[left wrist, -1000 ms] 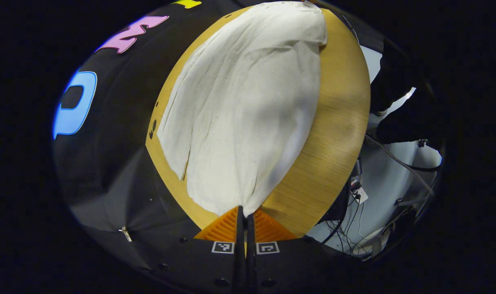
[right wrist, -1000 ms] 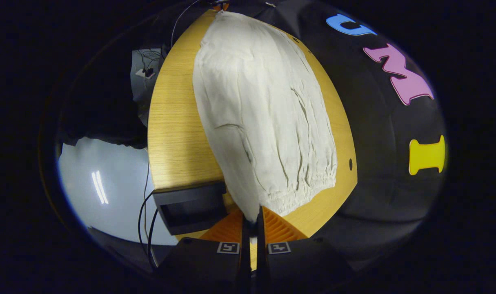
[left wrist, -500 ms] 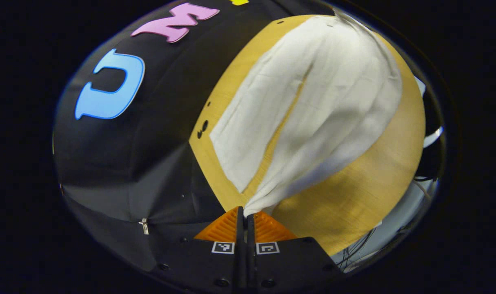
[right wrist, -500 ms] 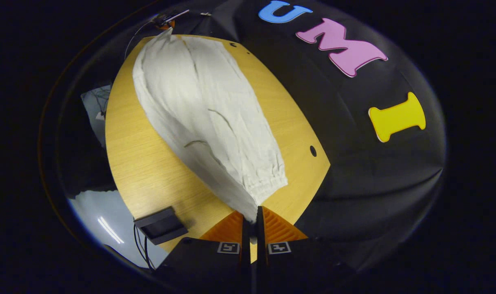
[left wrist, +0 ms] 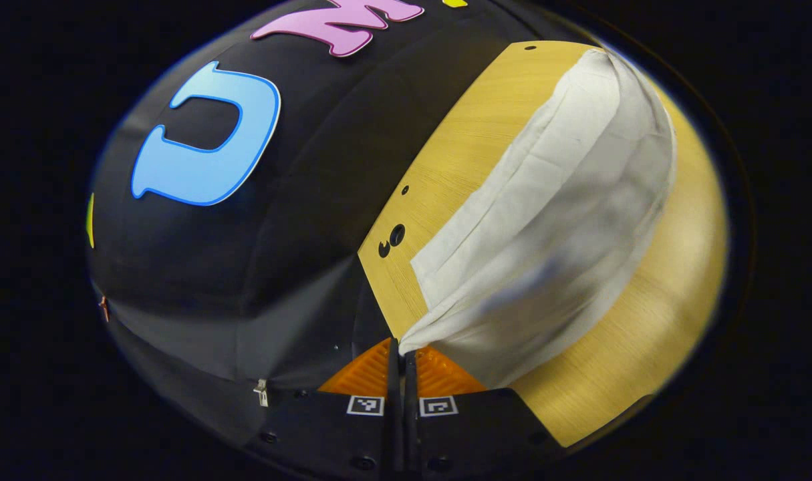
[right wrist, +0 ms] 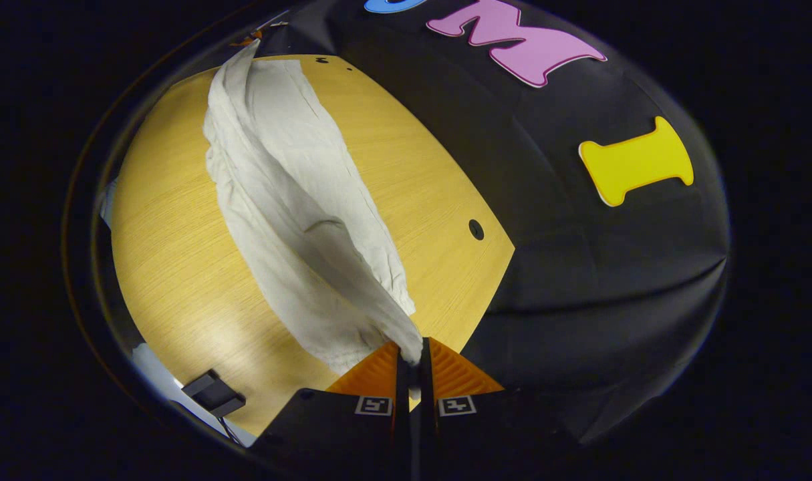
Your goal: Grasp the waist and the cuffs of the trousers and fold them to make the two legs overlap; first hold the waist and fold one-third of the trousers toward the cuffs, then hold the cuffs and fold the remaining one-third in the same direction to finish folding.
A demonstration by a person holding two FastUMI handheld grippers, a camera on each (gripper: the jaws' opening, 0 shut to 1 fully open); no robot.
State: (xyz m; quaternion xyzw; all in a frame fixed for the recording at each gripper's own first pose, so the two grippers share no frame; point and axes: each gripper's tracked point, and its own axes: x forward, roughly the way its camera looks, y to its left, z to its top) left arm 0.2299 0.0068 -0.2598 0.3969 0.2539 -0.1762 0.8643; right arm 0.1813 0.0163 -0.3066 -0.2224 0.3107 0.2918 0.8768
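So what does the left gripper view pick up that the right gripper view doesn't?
Left gripper view alone: a cluster of small dark holes in the tabletop close to the trouser cuff, and the left gripper pinching the cloth.

Right gripper view alone: a small black box at the table's near edge, and the right gripper pinching the gathered edge.

Both: the cream fabric trousers, lifted on one side, and the round light wooden table.

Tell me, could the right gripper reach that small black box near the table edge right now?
Probably not freely. The right gripper is shut on the trousers, lifting one edge over the table. The black box sits close by with bare wood between, but going there would drag or drop the cloth.
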